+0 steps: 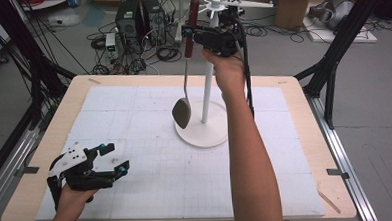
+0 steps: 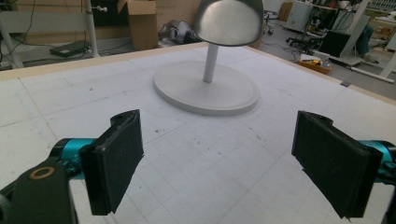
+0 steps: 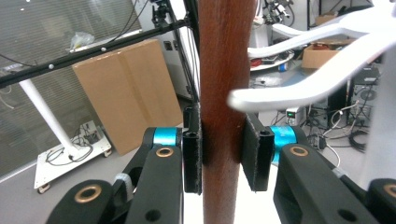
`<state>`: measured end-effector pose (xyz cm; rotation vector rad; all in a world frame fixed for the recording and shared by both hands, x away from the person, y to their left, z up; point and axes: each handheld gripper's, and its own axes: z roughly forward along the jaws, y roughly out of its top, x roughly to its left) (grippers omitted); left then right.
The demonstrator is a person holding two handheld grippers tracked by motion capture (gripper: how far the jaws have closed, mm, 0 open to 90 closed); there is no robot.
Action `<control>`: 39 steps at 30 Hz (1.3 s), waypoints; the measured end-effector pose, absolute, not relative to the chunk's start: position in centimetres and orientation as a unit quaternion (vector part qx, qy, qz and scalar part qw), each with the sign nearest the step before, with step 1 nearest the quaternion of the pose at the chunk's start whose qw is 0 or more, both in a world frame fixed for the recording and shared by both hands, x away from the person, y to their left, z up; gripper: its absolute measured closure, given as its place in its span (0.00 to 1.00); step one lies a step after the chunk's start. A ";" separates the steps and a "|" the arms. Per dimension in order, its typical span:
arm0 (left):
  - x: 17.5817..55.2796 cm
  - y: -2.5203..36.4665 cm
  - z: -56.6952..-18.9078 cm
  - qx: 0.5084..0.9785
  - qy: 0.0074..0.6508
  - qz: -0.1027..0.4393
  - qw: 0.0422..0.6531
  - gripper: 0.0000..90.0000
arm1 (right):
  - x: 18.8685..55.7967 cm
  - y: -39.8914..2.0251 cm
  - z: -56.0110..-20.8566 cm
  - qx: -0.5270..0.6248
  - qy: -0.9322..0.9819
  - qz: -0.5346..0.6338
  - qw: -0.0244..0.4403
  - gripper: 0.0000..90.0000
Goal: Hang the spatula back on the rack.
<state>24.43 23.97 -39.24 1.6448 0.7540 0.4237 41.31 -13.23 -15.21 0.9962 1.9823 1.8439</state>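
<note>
My left gripper point(image 1: 107, 158) sat nearest me, low over the mat point(image 1: 152, 192) at the table's point(image 1: 305, 135) near left corner, held in the left hand point(image 1: 73, 201). Its jaws stood spread wide apart with nothing between them; in the left gripper view point(image 2: 219, 158) I saw only bare gridded mat in the gap.

Further out, my right forearm point(image 1: 251, 158) reached up across the middle of the table to the right gripper point(image 1: 190, 36), which I held high above the far edge. Its jaws were pinching the brown wooden handle point(image 1: 191, 28) of a ladle point(image 1: 185, 81). The right gripper view point(image 3: 223, 154) showed the two pads pressed against either side of that handle point(image 3: 223, 93), which ran upright through the frame.

The ladle hung straight down from the grip, its thin metal shaft ending in the bowl point(image 1: 182, 112), which hovered just above the near left rim of the stand's round white base point(image 1: 205, 130). From the left gripper view the bowl point(image 2: 229, 21) appeared in front of the stand's pole point(image 2: 210, 63).

The stand point(image 1: 209, 85) rose from mid-table, beside my right hand point(image 1: 227, 71). One of its white arms point(image 3: 308, 88) lay just beside the handle, at the level of the pads; I couldn't tell whether they touched
</note>
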 end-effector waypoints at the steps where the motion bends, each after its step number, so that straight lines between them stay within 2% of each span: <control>1: 24.4 24.0 -39.2 0.709 0.325 0.183 0.598 0.19 | 41.3 -13.3 -15.2 0.345 0.681 0.633 0.128 0.81; 11: 24.4 24.2 -39.2 0.708 0.326 0.185 0.598 0.19 | 40.9 -14.0 -16.1 0.349 0.681 0.627 0.147 0.78; 13: 24.4 24.2 -39.2 0.707 0.328 0.185 0.598 0.19 | 40.6 -14.2 -16.2 0.343 0.673 0.638 0.150 0.64; 15: 24.5 24.3 -39.2 0.707 0.329 0.186 0.598 0.19 | 39.9 -14.3 -16.4 0.344 0.672 0.632 0.175 0.51; 17: 24.5 24.5 -39.2 0.706 0.332 0.187 0.597 0.19 | 39.0 -14.5 -16.9 0.345 0.676 0.622 0.194 0.45; 18: 24.6 24.6 -39.2 0.704 0.334 0.188 0.599 0.19 | 38.7 -14.8 -17.3 0.345 0.678 0.618 0.197 0.45; 27: 24.7 25.4 -39.2 0.697 0.345 0.197 0.597 0.19 | 34.3 -18.5 -22.4 0.326 0.687 0.620 0.194 0.41; 39: 24.8 25.6 -39.3 0.694 0.348 0.205 0.596 0.20 | 28.0 -24.7 -30.0 0.336 0.717 0.556 0.254 0.23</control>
